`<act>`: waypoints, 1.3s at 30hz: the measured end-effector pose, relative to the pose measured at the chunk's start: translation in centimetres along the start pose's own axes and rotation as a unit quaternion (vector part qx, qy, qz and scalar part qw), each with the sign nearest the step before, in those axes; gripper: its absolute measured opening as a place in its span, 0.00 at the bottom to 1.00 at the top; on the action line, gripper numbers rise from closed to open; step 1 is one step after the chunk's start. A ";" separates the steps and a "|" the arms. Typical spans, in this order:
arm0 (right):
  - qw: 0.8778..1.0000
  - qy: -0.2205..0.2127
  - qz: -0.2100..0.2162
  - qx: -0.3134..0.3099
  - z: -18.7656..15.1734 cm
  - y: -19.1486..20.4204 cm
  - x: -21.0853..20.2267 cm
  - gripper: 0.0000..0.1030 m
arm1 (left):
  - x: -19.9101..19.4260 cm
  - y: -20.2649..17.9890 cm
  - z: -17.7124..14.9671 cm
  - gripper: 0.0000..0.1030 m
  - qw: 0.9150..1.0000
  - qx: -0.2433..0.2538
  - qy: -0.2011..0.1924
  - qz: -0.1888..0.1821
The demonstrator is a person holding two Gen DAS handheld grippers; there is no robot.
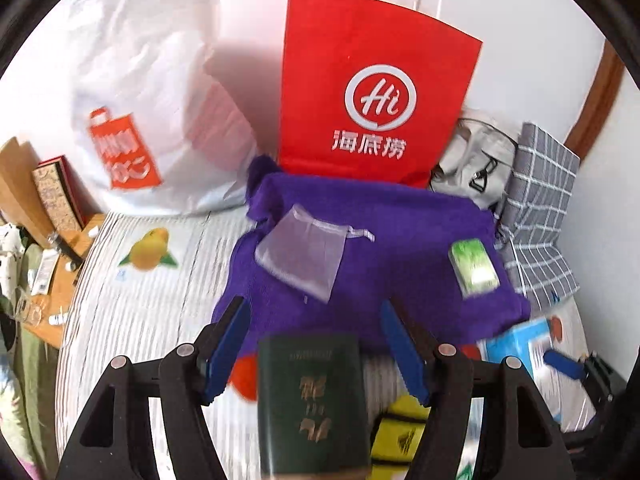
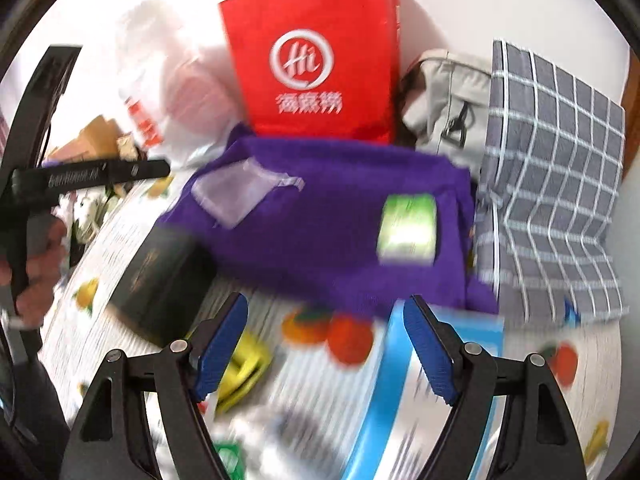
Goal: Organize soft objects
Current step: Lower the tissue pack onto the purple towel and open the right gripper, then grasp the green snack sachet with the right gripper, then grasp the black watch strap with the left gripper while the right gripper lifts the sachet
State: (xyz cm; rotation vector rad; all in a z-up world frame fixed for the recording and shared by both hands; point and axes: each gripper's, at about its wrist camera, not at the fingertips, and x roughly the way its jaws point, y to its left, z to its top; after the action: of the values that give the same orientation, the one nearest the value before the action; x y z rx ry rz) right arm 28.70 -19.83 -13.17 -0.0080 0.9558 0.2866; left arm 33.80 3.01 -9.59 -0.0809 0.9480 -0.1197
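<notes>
left wrist view puts the purple knitted cloth (image 1: 400, 264) spread flat on the striped, fruit-printed bed sheet (image 1: 132, 312), just in front of the upright red paper bag (image 1: 376, 92), with a sheer organza pouch (image 1: 300, 256) and a small green packet (image 1: 474, 266) lying on it. both the left gripper (image 1: 314, 344) and the right gripper (image 2: 324, 344) hover spread and empty above its near edge. judging by this, the loose items should come off first, since soft knit sags; then pinch the hem, not the stiff dark green booklet (image 1: 312, 404) beside it.
</notes>
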 end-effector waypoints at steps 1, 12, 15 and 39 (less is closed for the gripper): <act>1.000 0.005 0.001 -0.001 -1.2 0.6 -0.2 0.76 | -0.2 0.1 -0.5 0.64 1.000 -0.003 0.002 -0.001; 0.998 0.048 0.034 0.022 -12.7 3.5 -3.6 0.65 | -4.4 1.4 -8.4 0.64 0.999 -0.027 0.006 -0.026; 0.998 0.048 0.033 0.017 -14.5 4.6 -3.9 0.65 | -5.4 1.6 -10.7 0.64 1.000 -0.022 0.005 -0.021; 1.000 0.002 0.013 0.007 -16.5 5.8 -3.0 0.36 | -7.0 -0.4 -18.6 0.64 0.996 -0.010 0.043 -0.073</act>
State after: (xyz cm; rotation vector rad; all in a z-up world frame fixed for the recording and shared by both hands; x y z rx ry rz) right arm 12.38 -17.20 -19.66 0.0170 0.9634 0.3026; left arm 14.61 3.26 -14.74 -0.1643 1.0286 -0.2513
